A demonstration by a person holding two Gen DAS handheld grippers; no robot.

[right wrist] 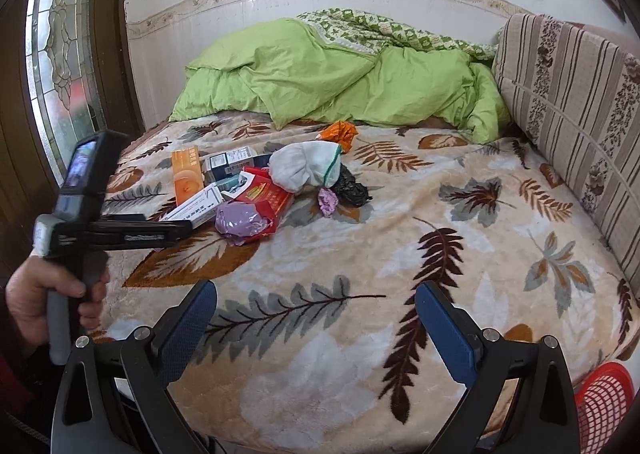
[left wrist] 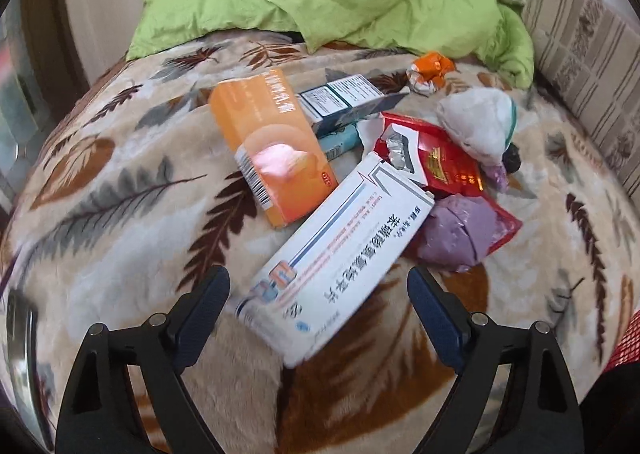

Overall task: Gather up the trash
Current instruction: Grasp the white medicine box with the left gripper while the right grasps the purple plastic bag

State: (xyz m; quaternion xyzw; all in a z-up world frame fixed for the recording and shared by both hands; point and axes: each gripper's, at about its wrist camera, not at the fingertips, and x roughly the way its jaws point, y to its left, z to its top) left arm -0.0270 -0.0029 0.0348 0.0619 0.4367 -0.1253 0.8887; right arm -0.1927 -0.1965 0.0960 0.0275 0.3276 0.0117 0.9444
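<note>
The left gripper point(left wrist: 318, 286) is standing wide open around the near end of a white medicine box point(left wrist: 340, 258) lying in the trash pile on the bed point(right wrist: 360, 314), pads not pressing; the right gripper point(right wrist: 316, 306) is gaping empty over bare blanket.

Left tongs point(left wrist: 319, 294) tilted downward, jaws spread wide, gripped at the handle by a hand point(right wrist: 44, 294). Right tongs point(right wrist: 316, 308) spread wide, empty.
</note>
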